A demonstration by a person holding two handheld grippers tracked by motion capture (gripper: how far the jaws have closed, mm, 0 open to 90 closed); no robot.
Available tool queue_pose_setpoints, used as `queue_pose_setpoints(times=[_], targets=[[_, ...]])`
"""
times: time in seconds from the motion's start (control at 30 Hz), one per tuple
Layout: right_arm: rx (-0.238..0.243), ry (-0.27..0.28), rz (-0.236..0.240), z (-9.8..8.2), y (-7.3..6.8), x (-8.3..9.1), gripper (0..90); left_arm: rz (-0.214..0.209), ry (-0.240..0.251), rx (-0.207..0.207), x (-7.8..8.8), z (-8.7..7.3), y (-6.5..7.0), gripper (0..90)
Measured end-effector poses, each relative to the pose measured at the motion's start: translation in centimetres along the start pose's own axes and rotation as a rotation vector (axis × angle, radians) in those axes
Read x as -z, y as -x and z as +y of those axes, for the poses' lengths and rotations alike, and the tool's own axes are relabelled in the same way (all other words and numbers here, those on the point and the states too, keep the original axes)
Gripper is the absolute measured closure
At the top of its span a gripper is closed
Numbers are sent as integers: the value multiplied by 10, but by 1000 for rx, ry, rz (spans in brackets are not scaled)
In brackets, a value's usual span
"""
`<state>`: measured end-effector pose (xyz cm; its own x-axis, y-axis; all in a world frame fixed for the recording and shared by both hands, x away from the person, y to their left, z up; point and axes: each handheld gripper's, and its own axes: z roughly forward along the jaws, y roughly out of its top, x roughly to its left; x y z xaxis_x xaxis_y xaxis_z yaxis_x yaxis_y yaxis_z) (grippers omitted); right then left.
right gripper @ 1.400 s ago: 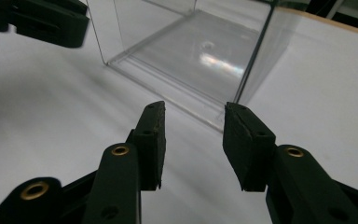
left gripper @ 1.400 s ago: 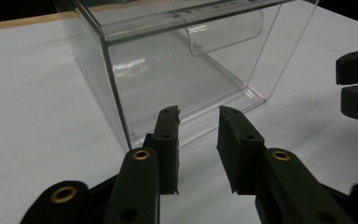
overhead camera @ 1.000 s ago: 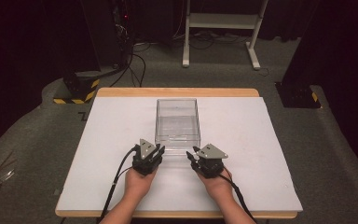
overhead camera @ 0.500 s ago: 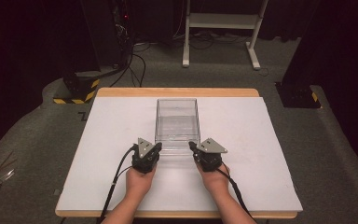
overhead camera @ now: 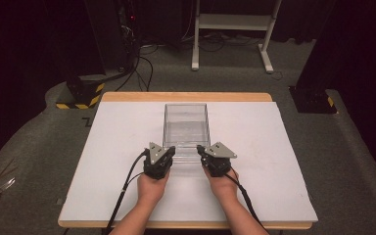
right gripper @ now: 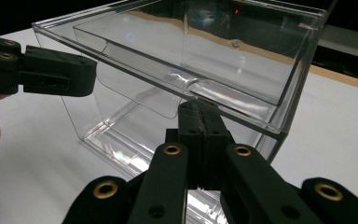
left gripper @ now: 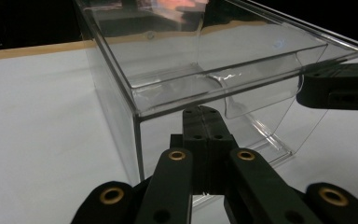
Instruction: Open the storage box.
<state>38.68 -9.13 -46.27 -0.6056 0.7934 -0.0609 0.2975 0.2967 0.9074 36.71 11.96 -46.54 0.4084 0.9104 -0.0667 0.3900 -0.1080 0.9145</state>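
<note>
The near end of the clear plastic box (overhead camera: 186, 126) is partly being covered in the high view by the two grippers, so its front wall is hard to make out there, and whether either tool is actually touching the plastic cannot be told from above. The box is being seen standing open-topped at the middle of the white table (overhead camera: 103, 161), its long side running away from the person. Through the clear walls a shallow inner tray or lip is being glimpsed in the left gripper view, but reflections are blurring its exact shape. The left gripper (left gripper: 207, 116) is being held low and level at the box's near left corner, its jaws pressed together with nothing between them, the tips lying just at the front wall. The right gripper (right gripper: 199, 109) is being held the same way at the near right corner, its jaws likewise closed on nothing. The left hand (overhead camera: 152, 188) and the right hand (overhead camera: 223, 185) are being kept side by side on the table's near half, forearms cut off by the bottom edge.
</note>
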Motion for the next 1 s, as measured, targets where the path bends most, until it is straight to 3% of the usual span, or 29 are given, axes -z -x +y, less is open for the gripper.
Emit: queue_pose_setpoints(times=[0.77, 1.0], targets=[[-29, -14, 35, 2, 5, -8, 900, -9, -13, 8, -9, 4, 2, 900], [-11, -4, 41, 2, 3, -7, 900, -19, -7, 3, -6, 3, 1, 900]])
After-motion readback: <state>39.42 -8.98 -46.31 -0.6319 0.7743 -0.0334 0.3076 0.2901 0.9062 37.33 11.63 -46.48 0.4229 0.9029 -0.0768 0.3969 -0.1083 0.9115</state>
